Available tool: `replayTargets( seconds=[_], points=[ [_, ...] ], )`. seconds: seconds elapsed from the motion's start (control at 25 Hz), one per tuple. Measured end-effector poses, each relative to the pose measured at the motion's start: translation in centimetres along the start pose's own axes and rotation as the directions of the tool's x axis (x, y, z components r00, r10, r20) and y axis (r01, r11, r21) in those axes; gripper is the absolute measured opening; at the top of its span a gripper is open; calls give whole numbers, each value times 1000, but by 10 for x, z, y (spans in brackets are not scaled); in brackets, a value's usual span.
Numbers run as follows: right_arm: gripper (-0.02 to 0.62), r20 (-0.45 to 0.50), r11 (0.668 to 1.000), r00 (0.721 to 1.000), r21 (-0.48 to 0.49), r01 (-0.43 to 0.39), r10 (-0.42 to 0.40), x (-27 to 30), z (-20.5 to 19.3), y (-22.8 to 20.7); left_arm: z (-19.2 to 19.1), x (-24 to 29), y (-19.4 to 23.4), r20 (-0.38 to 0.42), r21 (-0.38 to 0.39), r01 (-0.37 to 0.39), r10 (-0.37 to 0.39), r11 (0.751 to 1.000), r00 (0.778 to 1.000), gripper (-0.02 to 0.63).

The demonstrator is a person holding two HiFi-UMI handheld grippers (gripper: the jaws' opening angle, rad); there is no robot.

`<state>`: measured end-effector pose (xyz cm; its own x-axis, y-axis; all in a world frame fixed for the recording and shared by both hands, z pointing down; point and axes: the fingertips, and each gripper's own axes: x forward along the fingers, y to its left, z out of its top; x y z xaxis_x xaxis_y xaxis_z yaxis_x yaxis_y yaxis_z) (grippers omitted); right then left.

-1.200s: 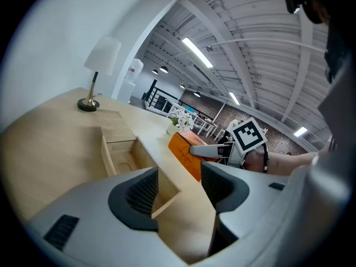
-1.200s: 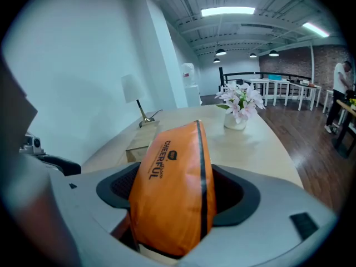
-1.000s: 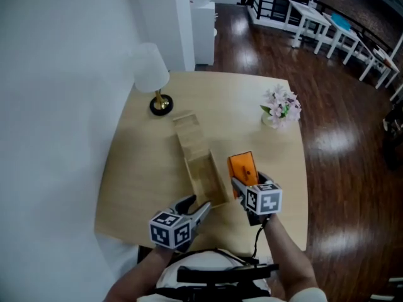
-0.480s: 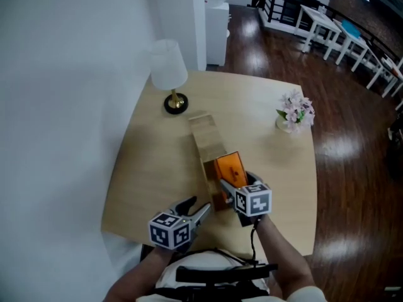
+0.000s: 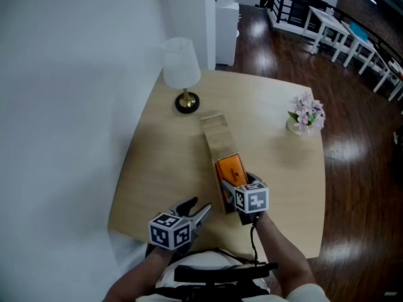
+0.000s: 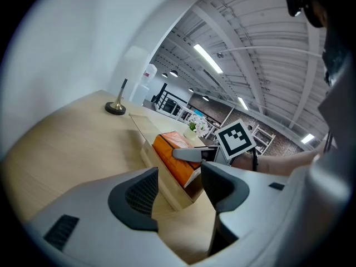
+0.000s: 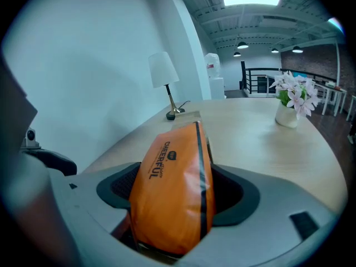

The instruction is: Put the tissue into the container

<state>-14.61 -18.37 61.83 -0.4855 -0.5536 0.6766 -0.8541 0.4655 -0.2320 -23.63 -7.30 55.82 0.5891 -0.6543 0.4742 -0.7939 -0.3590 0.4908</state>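
Observation:
An orange tissue pack hangs over the near end of a long open wooden container in the middle of the table. My right gripper is shut on the pack's near end. In the right gripper view the pack fills the space between the right gripper's pads, and the container shows just beyond it. My left gripper hovers at the table's near edge, left of the container, open and empty. The left gripper view shows the left gripper's jaws apart, with the pack in the container's near end.
A white-shaded lamp on a brass foot stands at the table's far left. A small vase of pale flowers stands at the far right. A white wall runs along the left; dark wooden floor lies to the right.
My right gripper has carried the orange pack leftwards, from beside the container to over its near end. The left gripper has stayed where it was.

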Motion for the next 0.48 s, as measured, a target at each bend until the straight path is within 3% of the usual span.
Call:
replayTargets(
  seconds=[0.28, 0.48],
  points=[
    [397, -29, 1000, 999, 6, 18, -18, 9, -13, -3, -2, 0, 0, -11, 0, 9, -9, 1000, 1000, 244],
    [397, 9, 1000, 1000, 16, 15, -15, 11, -8, -1, -2, 1, -2, -12, 4, 16, -16, 1000, 1000, 244]
  ],
)
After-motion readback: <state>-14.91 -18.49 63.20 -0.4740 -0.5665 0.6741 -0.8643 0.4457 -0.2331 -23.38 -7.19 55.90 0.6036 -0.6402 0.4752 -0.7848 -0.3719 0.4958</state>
